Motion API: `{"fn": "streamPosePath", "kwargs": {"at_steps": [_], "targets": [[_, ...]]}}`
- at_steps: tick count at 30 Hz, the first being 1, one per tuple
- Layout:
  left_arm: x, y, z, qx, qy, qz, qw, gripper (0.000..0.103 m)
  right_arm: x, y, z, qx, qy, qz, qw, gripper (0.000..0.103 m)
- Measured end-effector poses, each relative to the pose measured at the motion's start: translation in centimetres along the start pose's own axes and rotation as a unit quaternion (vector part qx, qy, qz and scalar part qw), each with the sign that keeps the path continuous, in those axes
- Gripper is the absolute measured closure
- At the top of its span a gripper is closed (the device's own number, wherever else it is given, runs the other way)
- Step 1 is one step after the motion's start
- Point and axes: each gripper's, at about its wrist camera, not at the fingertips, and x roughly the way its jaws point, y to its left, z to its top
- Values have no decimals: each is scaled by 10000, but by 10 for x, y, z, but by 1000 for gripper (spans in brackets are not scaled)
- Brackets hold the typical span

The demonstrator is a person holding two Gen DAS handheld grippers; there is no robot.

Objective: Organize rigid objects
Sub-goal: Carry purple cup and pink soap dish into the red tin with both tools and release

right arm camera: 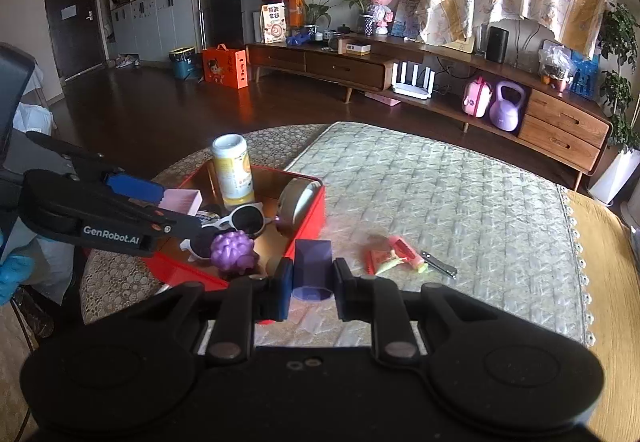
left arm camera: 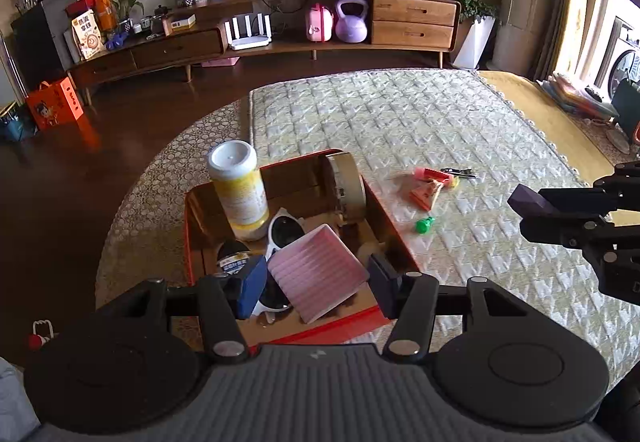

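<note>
- The left tongs [left arm camera: 316,282] are gripping a ribbed pink tray [left arm camera: 316,278] at half spread, hanging over the red box [left arm camera: 394,230].
- The right tongs [right arm camera: 312,288] are pinching a smooth purple block [right arm camera: 313,262], jaws nearly together, just beside the box.
- Inside the box are lying glossy sunglasses [right arm camera: 244,220], a spiky purple ball [right arm camera: 233,252] and an upright yellow bottle [left arm camera: 240,194].

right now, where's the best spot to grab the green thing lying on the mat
A judgement: take the small green piece across its narrow middle, coming straight down from above. It lies flat on the quilted mat, apart from the red packets, so the sides are free.
</note>
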Motion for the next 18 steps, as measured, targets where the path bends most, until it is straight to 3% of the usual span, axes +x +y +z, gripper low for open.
{"fn": "streamPosePath", "kwargs": {"at_steps": [6, 18], "targets": [[24, 24, 0, 52, 152, 124, 9998, 48, 30, 23, 10, -148, 122, 177, 9997, 83], [76, 49, -1, -193, 406, 432, 9981, 48, 102, 42, 11, -212, 620, 103, 9978, 83]]}}
